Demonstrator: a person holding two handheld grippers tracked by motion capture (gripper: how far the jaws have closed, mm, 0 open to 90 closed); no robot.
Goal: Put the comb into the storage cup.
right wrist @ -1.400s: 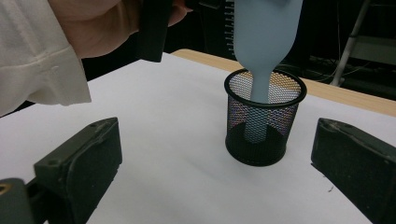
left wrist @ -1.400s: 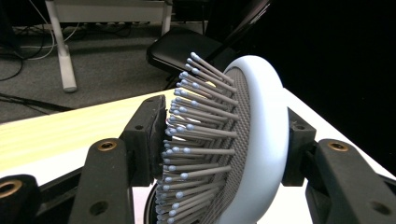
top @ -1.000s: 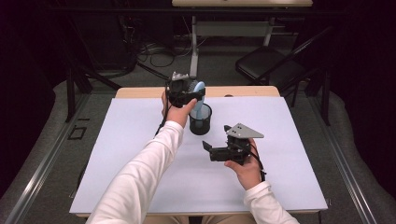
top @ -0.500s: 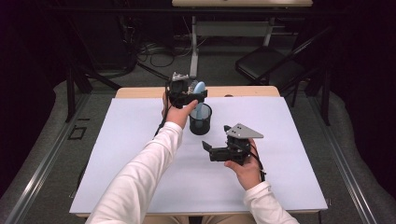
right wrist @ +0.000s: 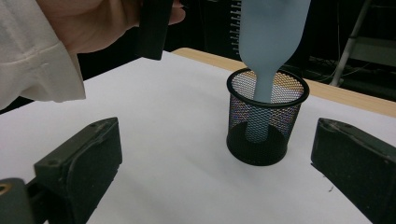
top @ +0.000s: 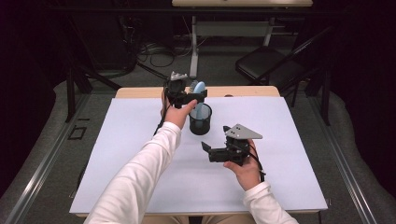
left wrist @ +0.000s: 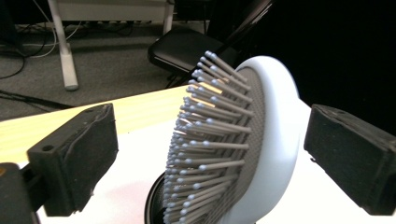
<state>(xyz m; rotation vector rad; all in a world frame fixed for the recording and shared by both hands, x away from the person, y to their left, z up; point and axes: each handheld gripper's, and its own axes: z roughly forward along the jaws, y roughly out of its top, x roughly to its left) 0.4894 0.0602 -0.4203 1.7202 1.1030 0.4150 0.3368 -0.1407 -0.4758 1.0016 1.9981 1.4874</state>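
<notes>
Left claw jaws have just been opening, freeing hairbrush, which stands handle-down in mesh cup at far counter. Right claw waits near, open, empty.

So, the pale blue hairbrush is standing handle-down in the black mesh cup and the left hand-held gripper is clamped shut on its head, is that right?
Not quite. The hairbrush does stand handle-down in the black mesh cup, but the left hand-held gripper is not clamped on it: its jaws have just been opening, and the left gripper view shows both pads standing clear of the brush head between them.
</notes>
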